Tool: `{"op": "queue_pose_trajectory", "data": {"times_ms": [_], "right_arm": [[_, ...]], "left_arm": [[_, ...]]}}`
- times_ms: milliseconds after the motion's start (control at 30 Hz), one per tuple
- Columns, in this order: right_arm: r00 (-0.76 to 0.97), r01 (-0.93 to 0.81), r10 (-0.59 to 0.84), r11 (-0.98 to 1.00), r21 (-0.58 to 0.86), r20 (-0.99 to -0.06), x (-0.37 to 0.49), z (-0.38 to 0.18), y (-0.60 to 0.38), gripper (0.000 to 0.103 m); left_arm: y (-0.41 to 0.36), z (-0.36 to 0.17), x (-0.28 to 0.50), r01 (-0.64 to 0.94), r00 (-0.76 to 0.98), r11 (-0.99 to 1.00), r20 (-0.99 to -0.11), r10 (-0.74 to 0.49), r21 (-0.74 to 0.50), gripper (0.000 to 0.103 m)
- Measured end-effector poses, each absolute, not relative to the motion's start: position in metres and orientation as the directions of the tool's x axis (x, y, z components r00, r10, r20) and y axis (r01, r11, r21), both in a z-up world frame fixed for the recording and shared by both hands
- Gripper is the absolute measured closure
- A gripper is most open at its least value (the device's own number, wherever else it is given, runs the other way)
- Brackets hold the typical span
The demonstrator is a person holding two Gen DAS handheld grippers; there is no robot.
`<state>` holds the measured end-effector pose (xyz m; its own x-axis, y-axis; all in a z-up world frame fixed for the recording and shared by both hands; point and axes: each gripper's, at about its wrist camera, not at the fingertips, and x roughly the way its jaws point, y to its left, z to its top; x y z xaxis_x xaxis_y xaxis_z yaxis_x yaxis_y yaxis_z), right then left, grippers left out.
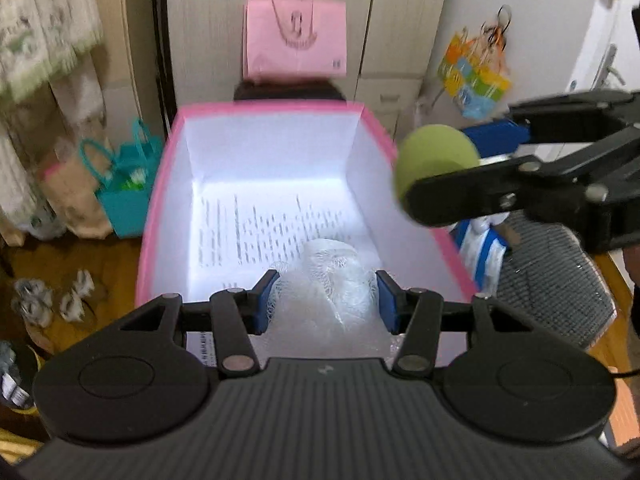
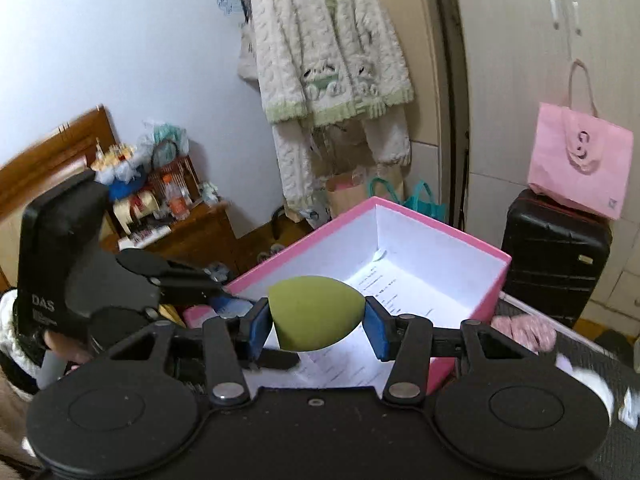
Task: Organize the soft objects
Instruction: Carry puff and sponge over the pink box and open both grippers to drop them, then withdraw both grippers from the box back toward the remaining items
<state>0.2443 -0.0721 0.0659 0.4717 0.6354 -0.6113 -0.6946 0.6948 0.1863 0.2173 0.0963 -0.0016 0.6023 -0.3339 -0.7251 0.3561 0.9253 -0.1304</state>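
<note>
Left wrist view first: the left gripper (image 1: 326, 300) has its blue pads pinched onto a white mesh bath pouf (image 1: 326, 284), and it hangs low inside the pink box (image 1: 160, 184), just above the printed sheet (image 1: 268, 232) lining the white floor. I'd say it's held that deep so the pouf lands where it's meant to rather than bouncing out. Off to the right, the right gripper (image 1: 444, 160) comes in over the box's rim, carrying a green sponge (image 1: 436, 156), seemingly queued for the same box. The sheet's lines of print are too blurred to read. A pink paper bag (image 1: 296, 36) hangs on the cupboard behind; its logo isn't legible.

Right wrist view now: the right gripper (image 2: 318, 322) squeezes the green sponge (image 2: 314, 312), egg-shaped, point toward the right pad, hovering over the near edge of the pink box (image 2: 400, 208). The grip across its length looks firm enough for foam. The left gripper's (image 2: 224, 300) body shows at left with white lettering reading "DAS"; smaller text beneath is unreadable. Its fingertips reach into the box, mostly hidden from here.
</note>
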Motion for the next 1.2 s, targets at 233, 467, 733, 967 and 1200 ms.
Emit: {"op": "queue_pose_trajectory", "data": {"times_ms": [233,467,733,967,1200], "right_arm": [[0.378,-0.631,0.532,0.747,0.21,-0.758,0.315,0.026,-0.044,0.048],[0.321,-0.592,0.509,0.766,0.251,-0.799,0.342,0.002,-0.038,0.045],[0.353,-0.591,0.522,0.768,0.248,-0.777,0.346,0.011,-0.04,0.028],[0.406,-0.612,0.542,0.759,0.221,-0.736,0.319,0.039,-0.06,0.028],[0.47,-0.642,0.533,0.754,0.142,-0.704,0.277,0.068,-0.083,0.028]], "left_arm": [[0.085,-0.032,0.263,0.338,0.482,0.933,-0.827,-0.288,-0.128,0.05],[0.087,-0.034,0.272,0.287,0.5,0.952,-0.833,-0.239,-0.101,0.034],[0.092,-0.03,0.271,0.281,0.495,0.956,-0.84,-0.222,-0.087,0.034],[0.095,-0.017,0.253,0.288,0.496,0.954,-0.839,-0.224,-0.085,0.034],[0.089,0.003,0.224,0.315,0.513,0.948,-0.831,-0.215,-0.051,0.034]]}}
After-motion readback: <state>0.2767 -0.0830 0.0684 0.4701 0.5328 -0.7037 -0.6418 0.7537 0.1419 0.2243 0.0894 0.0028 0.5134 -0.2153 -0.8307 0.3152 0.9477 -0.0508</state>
